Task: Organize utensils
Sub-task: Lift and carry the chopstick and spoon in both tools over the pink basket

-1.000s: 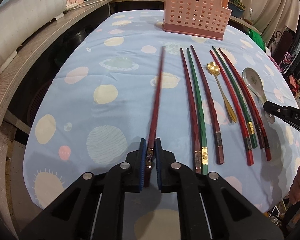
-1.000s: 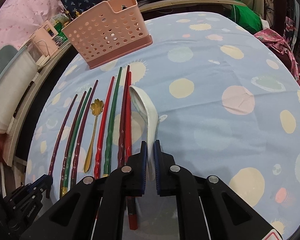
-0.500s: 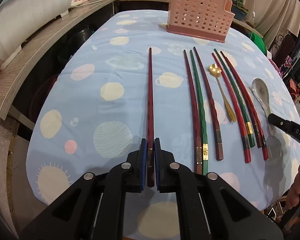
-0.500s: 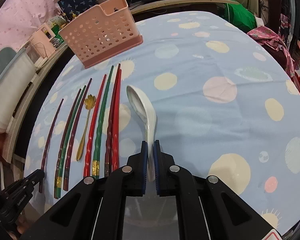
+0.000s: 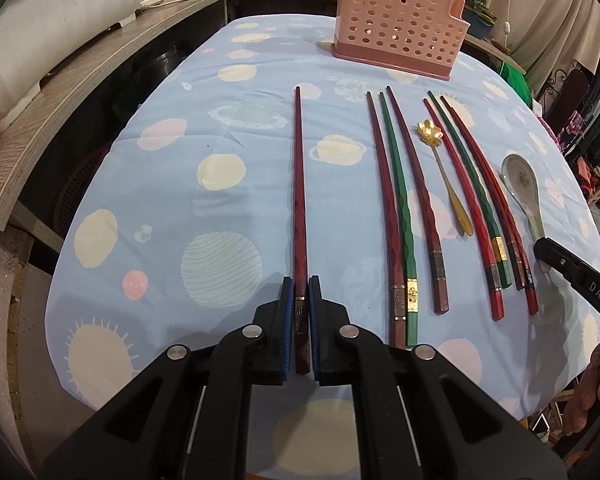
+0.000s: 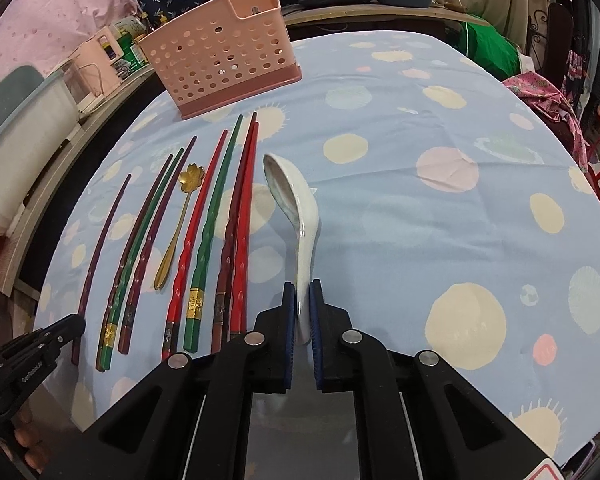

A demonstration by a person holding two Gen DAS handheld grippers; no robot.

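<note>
Gripping two pieces at once: the left gripper had its jaws clamped on the butt end of a dark red chopstick, and the right gripper had its jaws clamped on the handle of a white ceramic spoon. Judged early in the job: nothing visible through the holes of the pink caddy, all utensils at bench level. Could not tell whether either held piece had cleared the cloth.

Blue pads on the jaws looked ribbed, rubbery. Held chopstick lacquered, faceted near the butt, metal band there, tapering to a fine tip pointing far.

Just right of it, apart from it, the loose row: seven chopsticks in red, dark red and green, glossy, twisted or faceted grips, gold or dark bands, roughly parallel. Between them lay a slim gold spoon with a flower-shaped bowl. Ceramic spoon at the far right of the row, smooth glaze, faint printed pattern inside its deep bowl.

Bench covered in soft, slightly creased pale-blue cloth printed with planets and suns.

Farthest, the caddy: rigid perforated plastic, darker pink base, upright at the bench's far end, well apart from the row. Still left: every piece to go in.
</note>
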